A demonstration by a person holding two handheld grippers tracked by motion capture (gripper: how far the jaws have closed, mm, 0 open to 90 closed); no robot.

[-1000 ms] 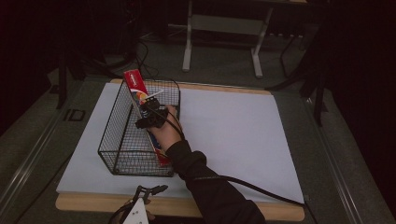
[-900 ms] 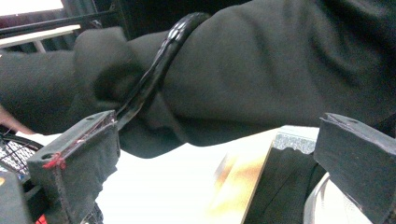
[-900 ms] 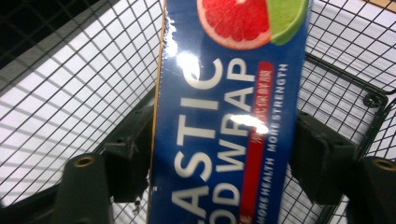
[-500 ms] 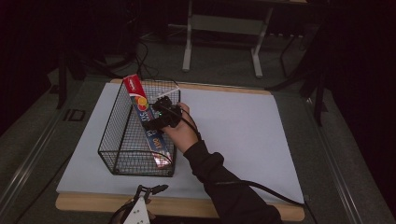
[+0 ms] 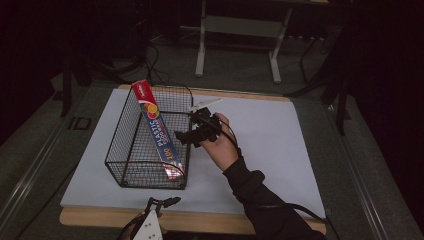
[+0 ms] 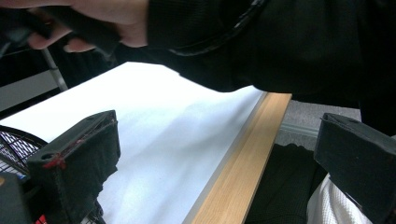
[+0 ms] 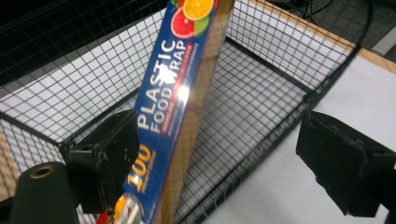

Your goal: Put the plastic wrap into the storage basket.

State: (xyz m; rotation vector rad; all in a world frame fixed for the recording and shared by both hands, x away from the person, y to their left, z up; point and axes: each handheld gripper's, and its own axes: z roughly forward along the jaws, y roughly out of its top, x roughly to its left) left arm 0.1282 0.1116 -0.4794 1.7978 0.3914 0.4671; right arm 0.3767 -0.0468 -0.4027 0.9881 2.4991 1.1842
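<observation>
A long blue plastic food wrap box (image 5: 159,131) leans slantwise inside a black wire basket (image 5: 145,176), its red top end poking above the far rim. My right gripper (image 5: 192,128) hovers just right of the basket, pointing at the box. Its jaws have just been opening and stand wide, with nothing gripped. In the right gripper view the box (image 7: 177,93) rises close ahead of the right gripper (image 7: 224,161), clear of both pads. My left gripper (image 5: 160,204) rests at the table's near edge, open and empty, as the left gripper view also shows for the left gripper (image 6: 219,163).
A white sheet (image 5: 270,140) covers the wooden table (image 5: 210,220), with free room right of the basket. In the left gripper view the person's dark sleeve (image 6: 280,42) crosses overhead. Metal stand legs (image 5: 202,45) and cables lie on the floor beyond.
The right gripper let go of the box, opened, and drew back to the right and up, out of the basket. The box stays leaning inside. The left gripper has not moved.
</observation>
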